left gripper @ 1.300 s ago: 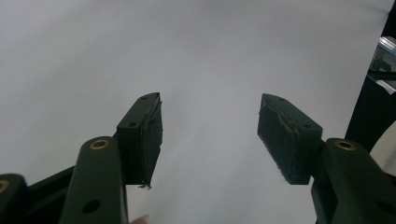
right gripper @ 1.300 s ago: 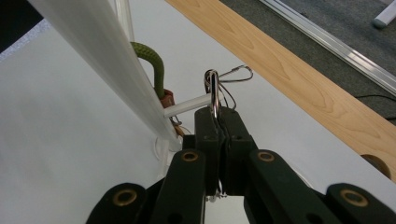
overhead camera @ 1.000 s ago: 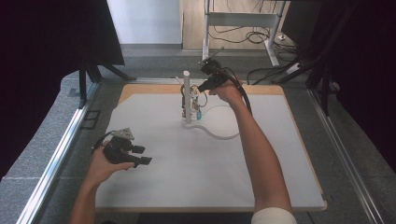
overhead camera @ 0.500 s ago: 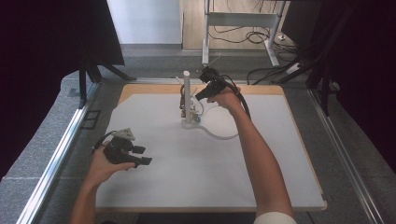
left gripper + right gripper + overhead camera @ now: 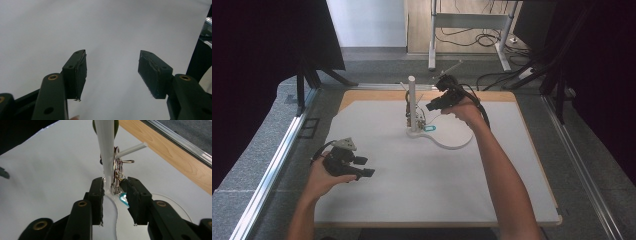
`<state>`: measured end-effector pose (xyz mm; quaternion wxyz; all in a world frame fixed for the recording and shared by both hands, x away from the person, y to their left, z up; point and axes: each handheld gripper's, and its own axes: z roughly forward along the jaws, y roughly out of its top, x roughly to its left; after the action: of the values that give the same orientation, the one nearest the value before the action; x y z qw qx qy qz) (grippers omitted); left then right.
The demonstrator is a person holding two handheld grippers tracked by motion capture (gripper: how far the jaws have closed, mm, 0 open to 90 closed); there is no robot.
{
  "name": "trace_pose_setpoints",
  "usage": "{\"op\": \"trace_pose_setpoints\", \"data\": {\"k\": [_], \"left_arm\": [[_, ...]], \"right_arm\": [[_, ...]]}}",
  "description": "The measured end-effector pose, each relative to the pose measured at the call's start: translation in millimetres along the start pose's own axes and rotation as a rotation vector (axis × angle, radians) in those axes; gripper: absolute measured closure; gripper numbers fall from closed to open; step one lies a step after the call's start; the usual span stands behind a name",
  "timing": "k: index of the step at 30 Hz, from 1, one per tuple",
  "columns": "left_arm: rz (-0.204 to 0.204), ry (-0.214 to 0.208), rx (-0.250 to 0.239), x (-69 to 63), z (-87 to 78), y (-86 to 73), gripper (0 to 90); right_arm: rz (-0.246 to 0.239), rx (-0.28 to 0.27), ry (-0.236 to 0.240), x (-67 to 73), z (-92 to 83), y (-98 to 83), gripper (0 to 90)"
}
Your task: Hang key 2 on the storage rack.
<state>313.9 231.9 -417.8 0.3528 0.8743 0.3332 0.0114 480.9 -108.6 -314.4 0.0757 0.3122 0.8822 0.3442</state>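
A white stand with a tall post [image 5: 411, 100] and a flat base [image 5: 447, 137] stands at the back middle of the white mat. A bunch of metal key rings [image 5: 417, 117] hangs against the post, with a turquoise tag [image 5: 430, 128] low beside it. My right gripper [image 5: 432, 106] hovers just right of the post. In the right gripper view its jaws [image 5: 114, 192] have just been opening; the post [image 5: 106, 150], the rings [image 5: 117, 177] and the tag [image 5: 123, 198] lie just past the tips, with nothing pressed between the pads. My left gripper [image 5: 365, 167] rests open on the mat at front left, empty [image 5: 112, 72].
A thin white peg [image 5: 131, 148] sticks out sideways from the post above the rings. The mat [image 5: 422, 190] lies on a wooden board [image 5: 362, 95] with metal rails along both sides. Cables and a desk frame [image 5: 472, 20] are on the floor behind.
My right gripper has drawn back a little to the right of the post and its jaws have parted. The left hand and gripper have stayed put.
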Motion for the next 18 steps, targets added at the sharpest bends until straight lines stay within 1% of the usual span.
{"op": "trace_pose_setpoints", "data": {"k": [3, 6, 8, 12, 16, 18], "left_arm": [[0.003, 0.005, 0.01, -0.4, 1.4, 0.3, 40.6], [0.003, 0.006, 0.012, -0.7, 2.2, 0.4, 40.6], [0.002, 0.008, 0.015, -1.0, 2.7, 0.3, 40.6], [0.004, 0.014, 0.02, -1.7, 4.0, 0.4, 40.5], [0.011, 0.011, 0.028, -2.4, 5.9, 0.5, 40.2], [0.009, 0.013, 0.026, -3.2, 6.7, 0.2, 40.2]], "right_arm": [[0.005, -0.017, 0.002, 2.2, -10.8, -11.4, 61.9], [-0.005, -0.033, 0.006, 2.5, -19.7, -26.4, 59.8], [0.004, -0.043, 0.007, 3.2, -25.4, -37.6, 59.0], [0.014, -0.069, 0.011, 3.1, -35.5, -62.4, 57.4], [0.028, -0.098, 0.028, 4.0, -43.5, -89.5, 55.8], [0.025, -0.111, 0.03, 5.5, -45.5, -104.9, 55.1]]}}
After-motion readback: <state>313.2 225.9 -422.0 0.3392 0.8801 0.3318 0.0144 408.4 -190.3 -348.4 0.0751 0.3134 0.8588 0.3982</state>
